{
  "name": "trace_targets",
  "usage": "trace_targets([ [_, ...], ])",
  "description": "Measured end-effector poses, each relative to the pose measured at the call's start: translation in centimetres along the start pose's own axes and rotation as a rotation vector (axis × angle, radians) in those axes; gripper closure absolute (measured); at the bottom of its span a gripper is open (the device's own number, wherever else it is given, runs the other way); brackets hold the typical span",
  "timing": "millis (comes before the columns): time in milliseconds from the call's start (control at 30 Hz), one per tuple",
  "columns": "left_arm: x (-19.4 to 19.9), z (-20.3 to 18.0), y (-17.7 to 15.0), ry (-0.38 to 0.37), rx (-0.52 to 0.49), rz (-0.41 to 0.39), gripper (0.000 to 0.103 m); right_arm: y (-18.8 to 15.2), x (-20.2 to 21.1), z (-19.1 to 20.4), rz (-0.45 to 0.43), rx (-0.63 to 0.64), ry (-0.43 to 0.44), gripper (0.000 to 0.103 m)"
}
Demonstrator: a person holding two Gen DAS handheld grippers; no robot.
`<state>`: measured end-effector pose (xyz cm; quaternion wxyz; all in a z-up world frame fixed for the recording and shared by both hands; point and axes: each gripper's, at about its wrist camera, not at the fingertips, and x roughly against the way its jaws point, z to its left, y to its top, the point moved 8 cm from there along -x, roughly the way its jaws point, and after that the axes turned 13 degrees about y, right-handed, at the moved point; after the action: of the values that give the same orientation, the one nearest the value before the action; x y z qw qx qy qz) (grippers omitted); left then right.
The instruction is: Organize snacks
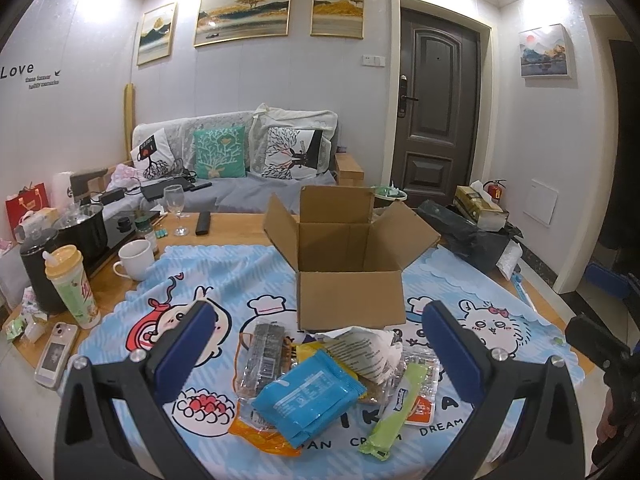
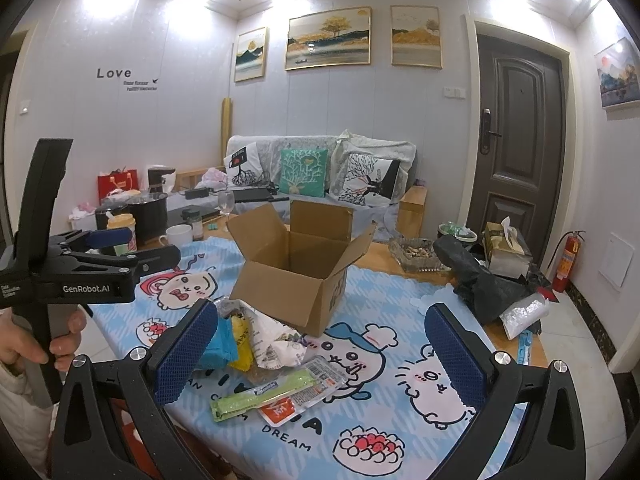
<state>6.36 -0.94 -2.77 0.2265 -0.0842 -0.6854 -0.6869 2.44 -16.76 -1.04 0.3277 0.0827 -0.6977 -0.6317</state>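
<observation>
We see the snacks [image 1: 316, 380] heaped on the cartoon-printed cloth [image 1: 160, 292] just in front of the open cardboard box [image 1: 350, 268], which stands upright with all 4 flaps spread. A blue packet [image 1: 308, 398] lies on top, a slim green stick pack [image 1: 394, 412] beside it over an orange-and-white sachet [image 1: 420, 410], with a crumpled white wrapper [image 1: 360, 348] nearest the box.

Our left gripper [image 1: 320, 344] hovers low over the heap, jaws wide, holding nothing; the pile sits between its blue pads [image 1: 188, 344].

Our right gripper [image 2: 320, 344] hangs further right, also wide and empty, with the snacks near its left finger. A hand [image 2: 44, 344] grips the left tool's handle on the surface's left.
</observation>
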Motion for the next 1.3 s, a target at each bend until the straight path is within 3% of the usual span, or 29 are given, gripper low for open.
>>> trace_targets([
  [1300,-0.42,-0.31,-0.04,-0.01,-0.015,0.008,0.0,-0.21,0.31,-0.59,0.003,-0.014,0.004,0.0],
])
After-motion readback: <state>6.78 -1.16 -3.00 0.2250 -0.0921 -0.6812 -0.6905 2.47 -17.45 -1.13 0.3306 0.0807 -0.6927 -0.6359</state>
